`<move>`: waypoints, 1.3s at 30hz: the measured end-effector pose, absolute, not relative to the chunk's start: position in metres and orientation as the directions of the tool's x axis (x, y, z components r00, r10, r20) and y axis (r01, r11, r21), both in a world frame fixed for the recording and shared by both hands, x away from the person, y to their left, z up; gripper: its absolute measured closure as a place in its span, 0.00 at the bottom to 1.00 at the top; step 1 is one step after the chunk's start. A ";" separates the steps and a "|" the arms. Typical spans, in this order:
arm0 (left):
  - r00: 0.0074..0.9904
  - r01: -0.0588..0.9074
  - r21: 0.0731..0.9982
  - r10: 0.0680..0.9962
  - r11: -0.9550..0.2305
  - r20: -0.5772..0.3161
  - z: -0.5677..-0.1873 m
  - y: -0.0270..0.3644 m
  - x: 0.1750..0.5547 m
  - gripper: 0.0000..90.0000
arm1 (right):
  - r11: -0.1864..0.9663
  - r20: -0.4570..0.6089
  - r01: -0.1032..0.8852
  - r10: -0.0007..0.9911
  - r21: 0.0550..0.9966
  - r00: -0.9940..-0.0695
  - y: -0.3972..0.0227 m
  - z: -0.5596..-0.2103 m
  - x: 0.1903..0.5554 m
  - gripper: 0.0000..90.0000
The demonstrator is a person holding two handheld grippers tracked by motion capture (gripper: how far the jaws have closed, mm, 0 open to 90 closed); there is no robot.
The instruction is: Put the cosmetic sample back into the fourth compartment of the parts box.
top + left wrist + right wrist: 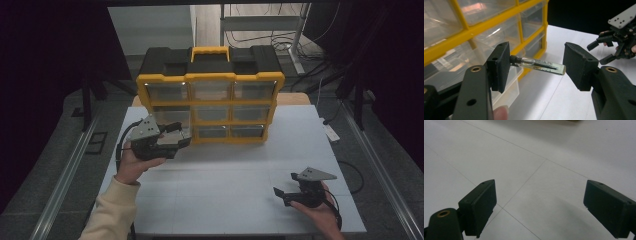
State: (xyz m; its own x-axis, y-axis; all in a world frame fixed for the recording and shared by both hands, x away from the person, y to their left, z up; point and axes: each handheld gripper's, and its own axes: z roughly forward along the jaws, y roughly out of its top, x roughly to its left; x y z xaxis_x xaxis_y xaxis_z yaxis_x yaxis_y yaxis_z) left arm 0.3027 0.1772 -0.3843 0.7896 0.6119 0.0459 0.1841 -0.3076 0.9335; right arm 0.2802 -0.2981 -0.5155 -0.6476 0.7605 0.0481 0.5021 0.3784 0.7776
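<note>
While the left tongs [536, 66] hang in front of the organiser [210, 95], a small glass vial [540, 66] sits between their jaws. In the left gripper view the vial lies crosswise, its dark capped end against the left pad [500, 66] and its clear rounded end just short of the right pad [579, 65]; whether that end truly touches the pad is hard to tell from this angle, though the vial hangs in the air with nothing else under it, so the tongs are clamped on it. From the high view the left tongs [172, 140] are level with the lowest row of drawers, at the organiser's left side, held by a hand in a cream sleeve [112, 210].

Just behind the left jaw, a clear drawer [506, 90] stands pulled out from the yellow frame. The organiser, yellow and black with a yellow handle, stands upright at the far edge of the white table [235, 170].

Well apart from it, the right tongs [285, 192] rest low near the front right of the table. In the right gripper view they [539, 206] stand wide apart over bare table with nothing between the jaws.
</note>
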 end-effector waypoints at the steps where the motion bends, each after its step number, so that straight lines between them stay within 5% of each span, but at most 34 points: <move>1: 0.788 0.184 0.935 0.615 -0.305 0.046 -0.384 0.178 0.303 0.45 | 0.378 0.049 0.501 0.759 0.778 -0.649 -0.298 -0.515 0.280 0.13; 39: 0.623 0.284 0.936 0.782 -0.207 -0.016 -0.371 0.203 0.332 0.45 | 0.367 0.053 0.498 0.762 0.786 -0.645 -0.297 -0.514 0.279 0.13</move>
State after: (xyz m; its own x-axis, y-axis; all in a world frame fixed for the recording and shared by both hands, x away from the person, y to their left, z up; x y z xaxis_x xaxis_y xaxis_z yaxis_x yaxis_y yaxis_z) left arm 0.3325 0.2029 -0.3711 0.6233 0.7819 -0.0160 0.2838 -0.2071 0.9362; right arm 0.2791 -0.2975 -0.5137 -0.6453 0.7621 0.0531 0.4977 0.3668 0.7860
